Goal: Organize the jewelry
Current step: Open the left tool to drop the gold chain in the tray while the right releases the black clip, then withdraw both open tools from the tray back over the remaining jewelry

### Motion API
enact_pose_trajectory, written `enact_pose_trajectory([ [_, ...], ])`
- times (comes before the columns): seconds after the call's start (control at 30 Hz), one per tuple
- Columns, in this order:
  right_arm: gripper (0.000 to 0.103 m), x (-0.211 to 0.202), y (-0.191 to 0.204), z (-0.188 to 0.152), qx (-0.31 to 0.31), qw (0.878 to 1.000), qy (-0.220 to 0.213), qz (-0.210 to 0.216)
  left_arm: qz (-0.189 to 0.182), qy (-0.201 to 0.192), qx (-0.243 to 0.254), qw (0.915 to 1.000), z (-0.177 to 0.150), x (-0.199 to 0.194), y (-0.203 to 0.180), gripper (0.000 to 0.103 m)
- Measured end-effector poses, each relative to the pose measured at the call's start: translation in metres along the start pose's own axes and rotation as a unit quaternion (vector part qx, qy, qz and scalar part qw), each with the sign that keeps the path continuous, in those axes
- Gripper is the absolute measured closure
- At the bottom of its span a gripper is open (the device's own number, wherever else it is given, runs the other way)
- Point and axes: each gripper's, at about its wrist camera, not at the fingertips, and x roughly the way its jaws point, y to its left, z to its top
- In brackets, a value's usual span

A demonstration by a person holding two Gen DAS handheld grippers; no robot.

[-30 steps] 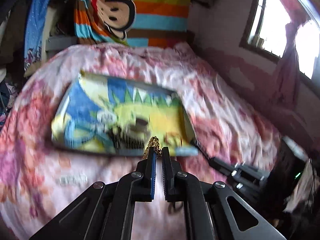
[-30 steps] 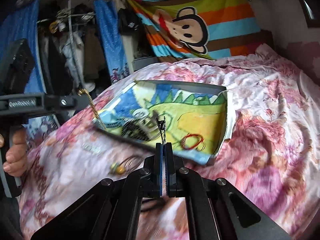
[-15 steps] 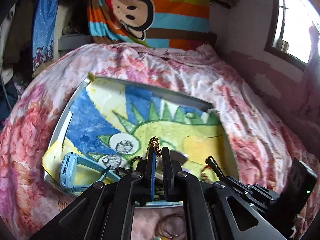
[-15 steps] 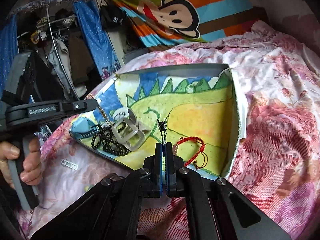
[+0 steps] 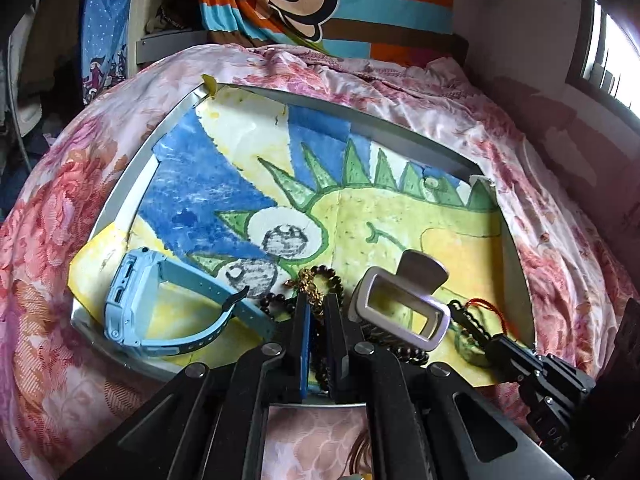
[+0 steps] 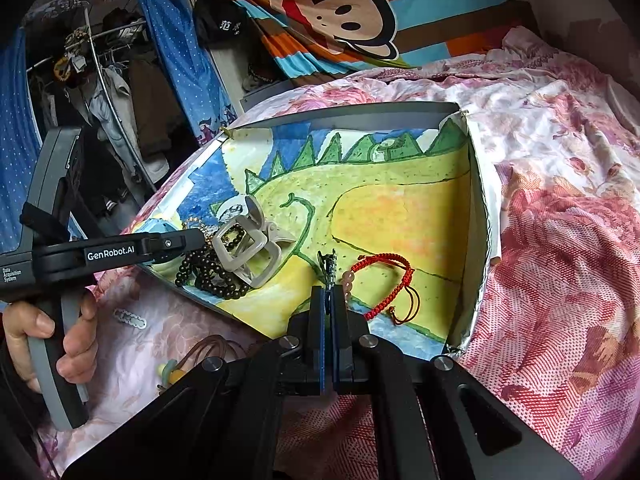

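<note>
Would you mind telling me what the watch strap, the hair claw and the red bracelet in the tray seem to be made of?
Watch strap: probably soft rubber or silicone, matte light blue, bending smoothly.
Hair claw: likely hard plastic, matte grey-beige, with thick rigid frames.
Red bracelet: braided cord with knotted loose ends, plus pale, possibly stone or glass, beads.

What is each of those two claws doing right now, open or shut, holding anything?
Left gripper: shut on a gold chain, over the tray.
Right gripper: shut on a small dark hair clip.
</note>
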Motion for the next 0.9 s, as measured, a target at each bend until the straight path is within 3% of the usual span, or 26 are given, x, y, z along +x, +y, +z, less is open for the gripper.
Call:
enact_pose_trajectory([
  [0.07, 0.100, 0.000, 0.000, 0.000, 0.000, 1.000, 0.000, 0.000, 0.003, 0.005, -0.003, 1.0000, 0.000, 0.000, 0.001, 0.086],
  [0.23, 0.100, 0.000, 0.000, 0.000, 0.000, 1.000, 0.000, 0.000, -0.017, -0.011, -0.018, 0.9996, -0.002, -0.011, 0.003, 0.043],
  [0.3, 0.100, 0.000, 0.000, 0.000, 0.000, 1.000, -0.001, -0.001, -0.007, -0.024, -0.023, 0.9994, -0.003, -0.015, 0.005, 0.033],
  [0.4, 0.096, 0.000, 0.001, 0.001, -0.002, 1.000, -0.004, -0.008, -0.020, -0.033, -0.037, 0.9986, -0.003, -0.021, 0.010, 0.030],
  [0.53, 0.065, -0.007, 0.005, 0.002, -0.010, 1.000, -0.020, -0.016, -0.021, -0.053, -0.050, 0.9971, -0.005, -0.034, 0.017, 0.017],
  [0.7, 0.060, -0.022, 0.008, 0.004, -0.011, 0.999, -0.043, -0.021, -0.023, -0.074, -0.055, 0.9955, -0.009, -0.054, 0.023, 0.009],
  [0.77, 0.043, -0.031, 0.011, 0.004, -0.011, 0.998, -0.056, -0.028, -0.024, -0.081, -0.057, 0.9948, -0.012, -0.063, 0.026, 0.008],
  [0.9, 0.028, -0.052, 0.021, 0.004, -0.016, 0.995, -0.086, -0.046, -0.017, -0.101, -0.057, 0.9931, -0.018, -0.086, 0.029, 0.002],
])
